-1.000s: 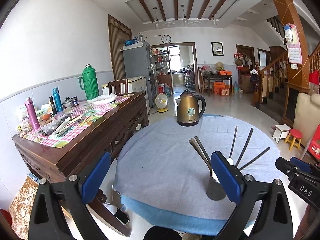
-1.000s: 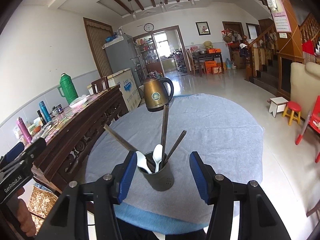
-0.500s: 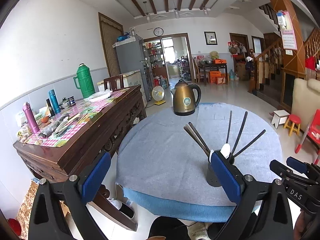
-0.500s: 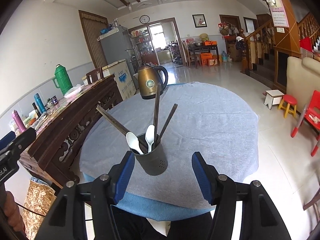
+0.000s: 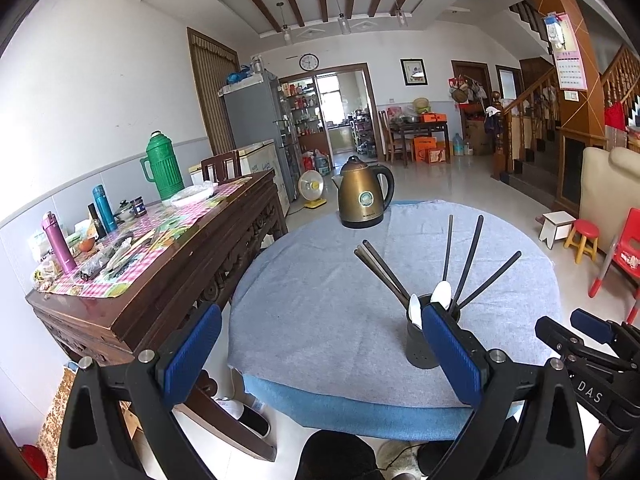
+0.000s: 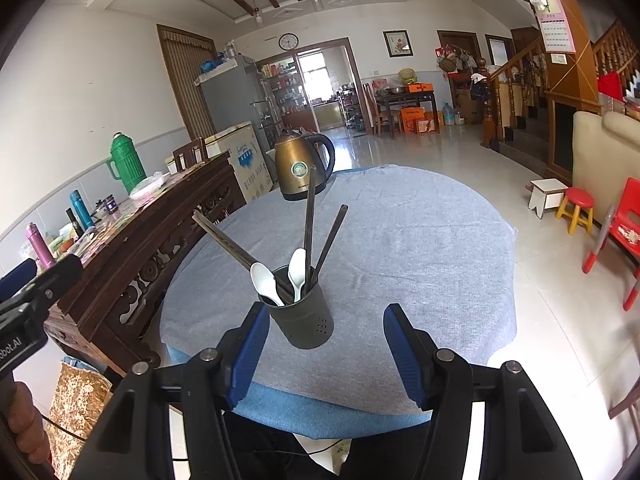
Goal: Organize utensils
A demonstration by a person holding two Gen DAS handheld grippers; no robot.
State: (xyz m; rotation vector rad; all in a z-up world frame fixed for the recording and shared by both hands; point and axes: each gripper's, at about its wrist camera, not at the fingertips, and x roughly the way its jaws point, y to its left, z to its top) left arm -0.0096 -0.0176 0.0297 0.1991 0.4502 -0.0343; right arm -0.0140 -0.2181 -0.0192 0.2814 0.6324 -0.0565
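Observation:
A dark grey utensil holder [image 6: 305, 320] stands near the front edge of the round table [image 6: 420, 240] with its grey-blue cloth. Several dark chopsticks [image 6: 310, 220] and two white spoons [image 6: 264, 282] stand in it. It also shows in the left wrist view [image 5: 418, 344], partly behind my left gripper's right finger. My right gripper [image 6: 326, 352] is open and empty, held back from the holder off the table's front edge. My left gripper [image 5: 320, 356] is open and empty, to the left of the holder.
A bronze electric kettle [image 6: 302, 166] stands at the table's far side. A dark wooden sideboard [image 5: 160, 264] with a green thermos [image 5: 163, 170], bottles and clutter runs along the left. A red chair [image 6: 618, 232] and small stools stand on the floor at right.
Both grippers have drawn back and up from the table. The holder now looks farther off and the table's front edge shows. Both stay open and empty.

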